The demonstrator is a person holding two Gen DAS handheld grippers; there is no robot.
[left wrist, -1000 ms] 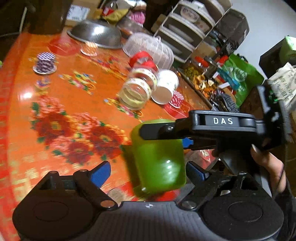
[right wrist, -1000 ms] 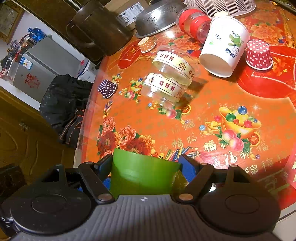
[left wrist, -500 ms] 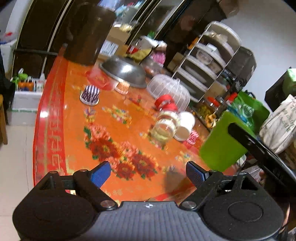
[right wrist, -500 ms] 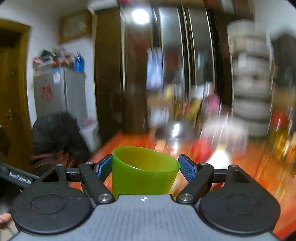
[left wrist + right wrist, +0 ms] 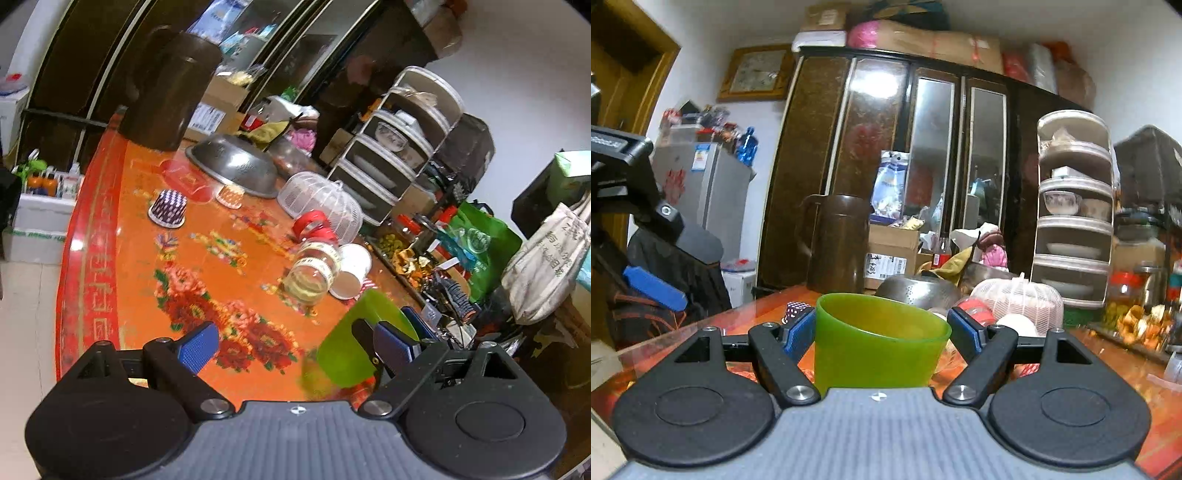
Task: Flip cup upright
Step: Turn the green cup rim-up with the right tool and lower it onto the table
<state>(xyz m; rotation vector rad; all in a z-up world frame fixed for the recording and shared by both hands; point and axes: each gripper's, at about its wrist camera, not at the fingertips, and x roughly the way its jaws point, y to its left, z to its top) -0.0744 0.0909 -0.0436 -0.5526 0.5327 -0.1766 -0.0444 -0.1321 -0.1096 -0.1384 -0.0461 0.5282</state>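
Observation:
The green plastic cup [image 5: 877, 350] stands mouth-up between the blue pads of my right gripper [image 5: 882, 334], which is shut on its sides, low over the table. In the left wrist view the same cup [image 5: 347, 350] shows at the lower right, behind my left gripper's right finger. My left gripper [image 5: 295, 343] is open and empty, over the near edge of the orange floral table [image 5: 207, 266]. The left gripper also shows at the far left of the right wrist view [image 5: 653, 280].
A clear jar [image 5: 314, 271] and a white paper cup [image 5: 351, 269] lie on their sides mid-table. A red-lidded jar [image 5: 314, 229], a white mesh cover [image 5: 321, 201], a steel colander [image 5: 232, 168], small dotted cups [image 5: 168, 206] and a brown jug [image 5: 166, 88] stand farther back.
The right gripper has turned the green cup from mouth-down to mouth-up and lowered it toward the table. The left gripper has pulled back and away, staying open.

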